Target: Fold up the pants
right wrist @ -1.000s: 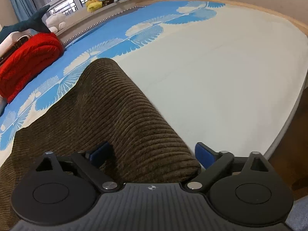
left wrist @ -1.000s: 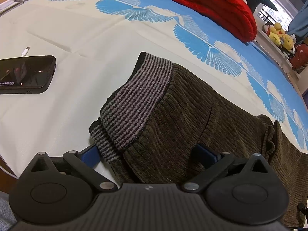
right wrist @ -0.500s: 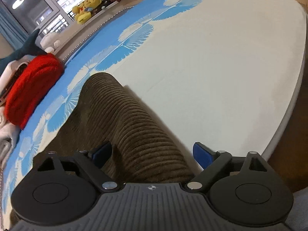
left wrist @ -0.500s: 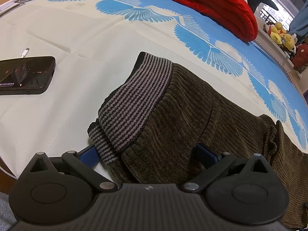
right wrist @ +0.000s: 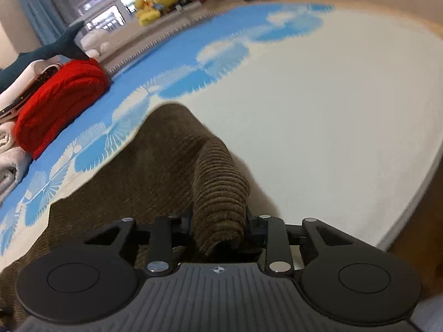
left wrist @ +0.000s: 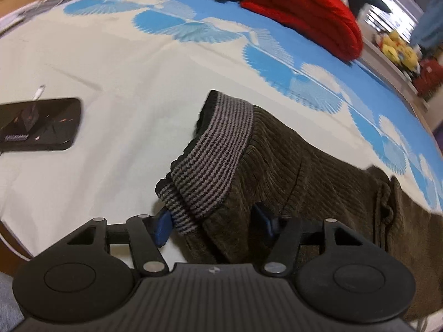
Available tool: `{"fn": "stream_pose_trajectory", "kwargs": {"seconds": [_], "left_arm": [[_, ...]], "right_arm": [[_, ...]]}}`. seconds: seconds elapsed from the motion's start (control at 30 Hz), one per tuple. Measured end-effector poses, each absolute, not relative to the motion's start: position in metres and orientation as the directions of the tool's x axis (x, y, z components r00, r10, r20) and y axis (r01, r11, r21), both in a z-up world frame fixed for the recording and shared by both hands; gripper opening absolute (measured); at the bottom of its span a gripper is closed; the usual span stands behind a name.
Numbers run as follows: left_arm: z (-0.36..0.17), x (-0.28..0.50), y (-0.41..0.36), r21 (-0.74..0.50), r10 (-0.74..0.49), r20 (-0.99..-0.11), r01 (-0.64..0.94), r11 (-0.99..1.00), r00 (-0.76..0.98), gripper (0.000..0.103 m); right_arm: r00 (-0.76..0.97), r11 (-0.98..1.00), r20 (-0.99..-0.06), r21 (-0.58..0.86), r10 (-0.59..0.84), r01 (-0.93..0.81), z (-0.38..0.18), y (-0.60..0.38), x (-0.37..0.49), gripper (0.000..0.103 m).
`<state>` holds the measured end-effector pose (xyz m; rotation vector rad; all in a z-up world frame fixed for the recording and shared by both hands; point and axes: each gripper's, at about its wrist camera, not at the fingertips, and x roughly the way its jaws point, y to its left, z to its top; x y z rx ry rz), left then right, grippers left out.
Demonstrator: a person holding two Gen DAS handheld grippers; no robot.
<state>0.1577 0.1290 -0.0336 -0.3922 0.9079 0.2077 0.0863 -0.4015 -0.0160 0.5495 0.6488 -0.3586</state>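
Note:
Brown corduroy pants with a grey striped waistband lie on the bed. My left gripper has its blue fingers closed in on the waistband corner, with cloth bunched between them. In the right wrist view my right gripper is shut on the leg end of the pants, which is pinched into a raised ridge. The rest of the pants spreads to the left.
A black phone with a white cable lies left on the cream and blue bedsheet. A red folded blanket and grey clothes sit at the back. The bed edge runs at the right. Plush toys line the window.
Both grippers have closed in on the pants: the left on the waistband corner, the right pinching the leg end into a ridge. The right view has swung a little.

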Motion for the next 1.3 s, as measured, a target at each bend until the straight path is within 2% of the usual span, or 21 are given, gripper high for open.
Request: {"fn": "stream_pose_trajectory", "kwargs": {"seconds": [0.1, 0.3, 0.33, 0.43, 0.53, 0.63, 0.73, 0.87, 0.93, 1.0, 1.07, 1.13, 1.17, 1.2, 1.3], "left_arm": [[-0.030, 0.161, 0.106, -0.282, -0.071, -0.805, -0.275, 0.919, 0.588, 0.066], [-0.035, 0.170, 0.056, -0.391, -0.253, -0.809, -0.164, 0.906, 0.530, 0.067], [-0.036, 0.170, 0.050, -0.393, -0.260, -0.810, -0.158, 0.906, 0.526, 0.069], [-0.028, 0.166, 0.045, -0.323, -0.192, -0.816, -0.155, 0.934, 0.545, 0.085], [-0.012, 0.162, 0.054, -0.251, -0.109, -0.795, -0.161, 0.954, 0.597, 0.088], [0.003, 0.158, 0.072, -0.276, -0.104, -0.770, -0.182, 0.944, 0.629, 0.093], [0.015, 0.163, 0.084, -0.346, -0.150, -0.732, -0.172, 0.922, 0.664, 0.093], [0.021, 0.166, 0.096, -0.480, -0.263, -0.678, -0.142, 0.866, 0.686, 0.093], [0.020, 0.166, 0.105, -0.540, -0.313, -0.642, -0.123, 0.832, 0.700, 0.093], [0.015, 0.164, 0.115, -0.577, -0.339, -0.617, -0.116, 0.809, 0.710, 0.093], [0.008, 0.163, 0.124, -0.609, -0.361, -0.609, -0.125, 0.783, 0.707, 0.093], [0.000, 0.164, 0.132, -0.629, -0.381, -0.622, -0.148, 0.763, 0.684, 0.093], [-0.004, 0.165, 0.135, -0.634, -0.391, -0.630, -0.154, 0.758, 0.670, 0.093], [-0.007, 0.166, 0.136, -0.636, -0.395, -0.635, -0.159, 0.755, 0.663, 0.093], [-0.008, 0.163, 0.132, -0.647, -0.436, -0.624, -0.116, 0.753, 0.649, 0.093]], "right_arm": [[0.757, 0.786, -0.629, 0.372, -0.177, 0.493, 0.001, -0.423, 0.089, 0.030], [0.699, 0.756, -0.648, 0.283, -0.303, 0.590, 0.025, -0.488, 0.093, 0.030], [0.678, 0.752, -0.662, 0.258, -0.320, 0.606, 0.023, -0.495, 0.095, 0.030], [0.619, 0.740, -0.709, 0.207, -0.337, 0.640, 0.006, -0.504, 0.097, 0.030], [0.599, 0.726, -0.714, 0.187, -0.362, 0.661, 0.002, -0.499, 0.098, 0.030], [0.635, 0.779, -0.648, 0.100, -0.421, 0.619, 0.025, -0.469, 0.101, 0.030], [0.734, 0.869, -0.518, -0.036, -0.439, 0.494, 0.066, -0.405, 0.110, 0.030], [0.869, 0.926, -0.360, -0.287, -0.340, 0.243, 0.104, -0.277, 0.128, 0.029], [0.925, 0.903, -0.304, -0.420, -0.229, 0.086, 0.099, -0.201, 0.121, 0.029], [0.953, 0.853, -0.290, -0.515, -0.081, -0.084, 0.081, -0.136, 0.104, 0.029], [0.935, 0.775, -0.342, -0.564, 0.095, -0.285, 0.050, -0.080, 0.076, 0.029], [0.850, 0.664, -0.466, -0.559, 0.243, -0.497, 0.011, -0.041, 0.050, 0.032], [0.806, 0.624, -0.529, -0.543, 0.265, -0.561, -0.006, -0.029, 0.043, 0.033], [0.788, 0.626, -0.555, -0.522, 0.268, -0.580, -0.020, -0.024, 0.037, 0.045], [0.789, 0.690, -0.523, -0.440, 0.322, -0.574, -0.014, -0.041, 0.020, 0.060]]}}
